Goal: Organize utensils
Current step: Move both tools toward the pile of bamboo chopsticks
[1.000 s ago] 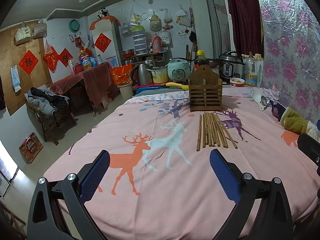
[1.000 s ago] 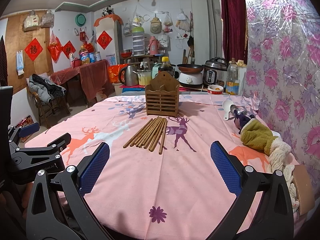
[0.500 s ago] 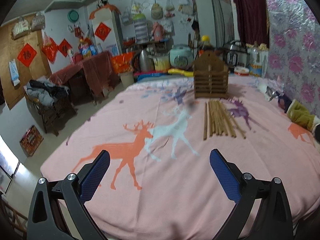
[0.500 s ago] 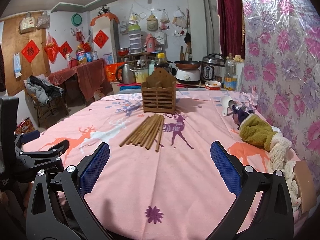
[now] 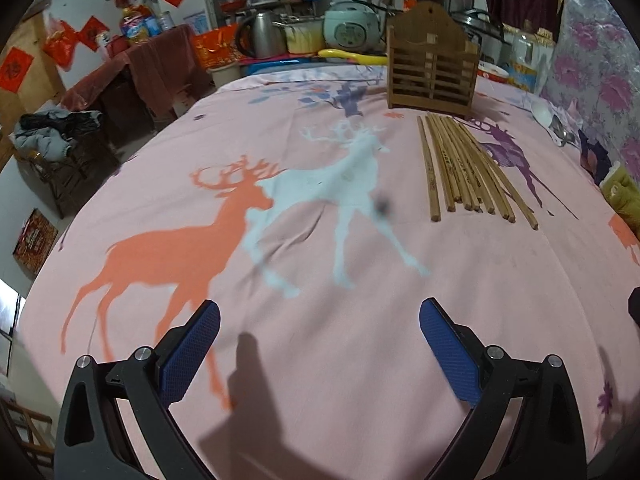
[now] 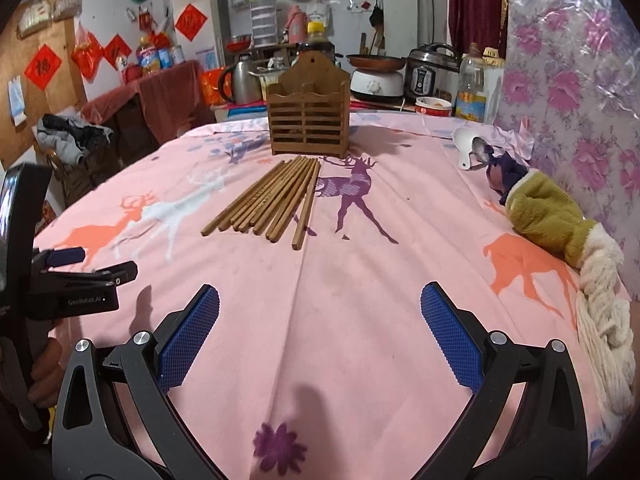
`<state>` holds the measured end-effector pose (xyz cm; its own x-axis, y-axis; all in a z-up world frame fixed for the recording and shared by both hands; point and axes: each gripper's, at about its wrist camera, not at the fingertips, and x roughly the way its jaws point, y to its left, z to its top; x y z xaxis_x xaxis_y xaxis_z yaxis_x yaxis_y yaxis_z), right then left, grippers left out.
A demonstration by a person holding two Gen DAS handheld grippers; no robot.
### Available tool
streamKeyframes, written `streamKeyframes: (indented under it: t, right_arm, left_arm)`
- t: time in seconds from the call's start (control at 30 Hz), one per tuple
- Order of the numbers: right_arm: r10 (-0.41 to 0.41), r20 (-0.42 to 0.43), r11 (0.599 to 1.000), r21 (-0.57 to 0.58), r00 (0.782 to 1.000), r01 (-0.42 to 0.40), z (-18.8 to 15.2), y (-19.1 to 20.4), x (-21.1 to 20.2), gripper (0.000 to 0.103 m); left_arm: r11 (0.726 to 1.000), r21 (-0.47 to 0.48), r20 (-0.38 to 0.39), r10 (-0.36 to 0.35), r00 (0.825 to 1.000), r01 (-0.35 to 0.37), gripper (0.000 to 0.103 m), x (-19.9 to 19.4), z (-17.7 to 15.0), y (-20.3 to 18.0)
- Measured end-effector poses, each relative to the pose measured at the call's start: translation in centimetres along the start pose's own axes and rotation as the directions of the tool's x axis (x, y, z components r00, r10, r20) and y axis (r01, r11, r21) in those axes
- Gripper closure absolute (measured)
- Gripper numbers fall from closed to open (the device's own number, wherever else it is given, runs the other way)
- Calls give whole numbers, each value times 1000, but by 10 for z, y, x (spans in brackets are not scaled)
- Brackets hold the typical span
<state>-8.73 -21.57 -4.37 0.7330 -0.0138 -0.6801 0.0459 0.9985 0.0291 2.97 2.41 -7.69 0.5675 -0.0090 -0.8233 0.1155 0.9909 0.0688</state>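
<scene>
Several wooden chopsticks lie side by side on the pink deer-print tablecloth, just in front of a slatted wooden utensil holder. They also show in the right wrist view, with the holder behind them. My left gripper is open and empty, low over the cloth, well short of the chopsticks. My right gripper is open and empty, also short of them. The left gripper shows at the left edge of the right wrist view.
A white spoon and a metal spoon lie at the far right by a purple cloth. An olive and cream plush item lies along the right edge. Kettle, rice cookers and bottles stand behind the table.
Both grippers have tilted down and moved forward over the table. The chopsticks and holder appear nearer. Both stay open.
</scene>
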Motion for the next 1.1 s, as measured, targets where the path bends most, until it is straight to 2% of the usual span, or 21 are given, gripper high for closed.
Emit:
streamKeyframes:
  t: [0.1,0.13,0.2,0.27,0.37,0.43,0.53,0.7,0.83,0.9,0.93,1.0,1.1]
  right_arm:
    - [-10,-11,1000,9,1000,10,10,-5,12,6]
    - [-7,-9,1000,17,1000,7,12,-7,14,6]
    - [9,-21,999,41,1000,-8,19,-11,24,6]
    - [33,-37,997,65,999,-31,26,-13,34,6]
    - [74,-51,993,98,996,-68,36,-14,45,6]
    - [96,-51,990,112,994,-90,42,-15,51,6]
    - [87,-53,991,103,995,-82,52,-16,58,6]
    - [100,-73,990,110,992,-92,59,-18,72,6]
    - [100,-100,991,104,990,-90,55,-19,83,6]
    - [83,-110,993,90,990,-73,53,-19,87,6]
    - [76,-111,994,86,991,-67,53,-20,88,6]
    - [49,-113,997,64,992,-42,51,-21,92,6]
    - [59,-138,998,37,989,-54,48,-16,98,6]
  left_arm:
    - [999,39,-35,-23,999,24,5,13,14,-12]
    - [998,54,-69,-37,997,41,5,21,21,-19]
    - [991,85,-149,-93,984,107,5,32,29,-27]
    - [987,90,-187,-117,975,135,5,39,37,-29]
    - [988,100,-189,-93,978,113,5,49,51,-32]
    - [988,88,-194,-111,975,130,5,59,60,-35]
    - [988,92,-222,-101,970,124,5,75,70,-41]
    - [987,105,-209,-96,973,120,4,84,81,-41]
    - [986,104,-204,-104,973,127,4,93,89,-28]
    - [990,70,-202,-109,973,125,4,98,95,-15]
    - [993,69,-197,-77,977,92,4,100,96,-12]
    - [995,49,-193,-79,978,90,4,100,96,-9]
    - [994,92,-161,-36,986,52,5,95,94,-17]
